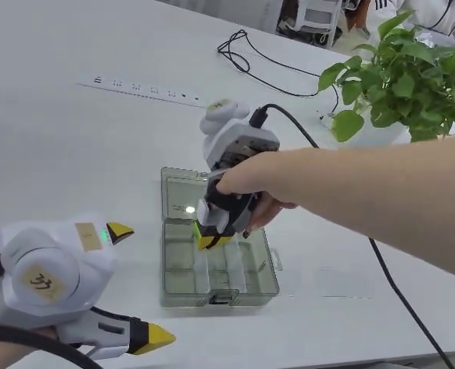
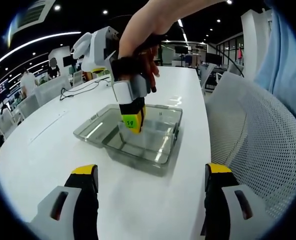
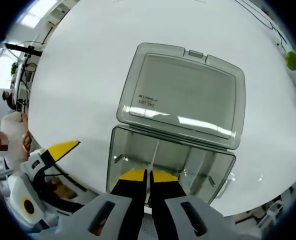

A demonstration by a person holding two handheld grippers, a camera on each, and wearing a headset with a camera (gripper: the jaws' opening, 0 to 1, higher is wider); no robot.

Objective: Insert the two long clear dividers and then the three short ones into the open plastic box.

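Your right tongs (image 1: 208, 240) are together, down inside the open plastic box (image 1: 250, 292) on the counter (image 1: 74, 154); I cannot tell if they pinch a clear divider; your left tongs (image 1: 139, 282) sit wide apart nearby; dividers look thin, light, slippery; pinch the top edge softly.

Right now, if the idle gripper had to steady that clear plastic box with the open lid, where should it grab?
Probably the left side wall of the clear plastic box, pinched across its thin upright rim from above. The open left gripper hovers beside it, away from the right gripper reaching inside; the lid lies flat.
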